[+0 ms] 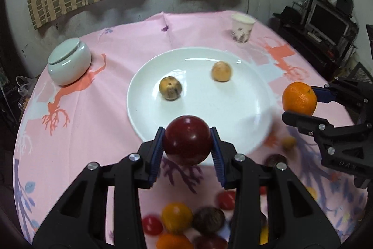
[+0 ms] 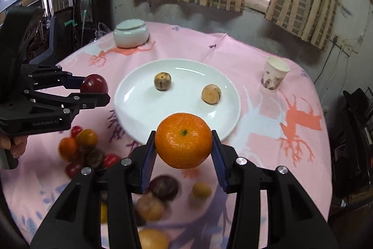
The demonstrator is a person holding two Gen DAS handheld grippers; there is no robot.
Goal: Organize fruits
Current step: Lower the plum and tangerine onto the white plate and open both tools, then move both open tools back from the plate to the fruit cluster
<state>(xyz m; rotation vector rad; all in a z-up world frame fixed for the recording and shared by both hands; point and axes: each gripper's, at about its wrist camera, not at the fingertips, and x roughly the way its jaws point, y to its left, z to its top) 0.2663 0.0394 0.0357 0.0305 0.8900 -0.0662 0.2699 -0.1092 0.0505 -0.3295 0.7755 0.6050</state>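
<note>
Dark red fruit (image 1: 187, 140) is pinched by left gripper (image 1: 187, 144); orange (image 2: 183, 143) is pinched by right gripper (image 2: 184, 146), near white plate (image 1: 209, 113).

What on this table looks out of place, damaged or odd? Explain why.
The darker fruit on the plate looks blemished, with dark patches on its skin. The cup also looks stained near its base. Nothing is spilled or tipped over.

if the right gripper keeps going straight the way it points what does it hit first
Probably the near rim of the white plate: the right gripper, holding the orange, points over it toward two brownish fruits. Its height is unclear, so it may pass above.
</note>
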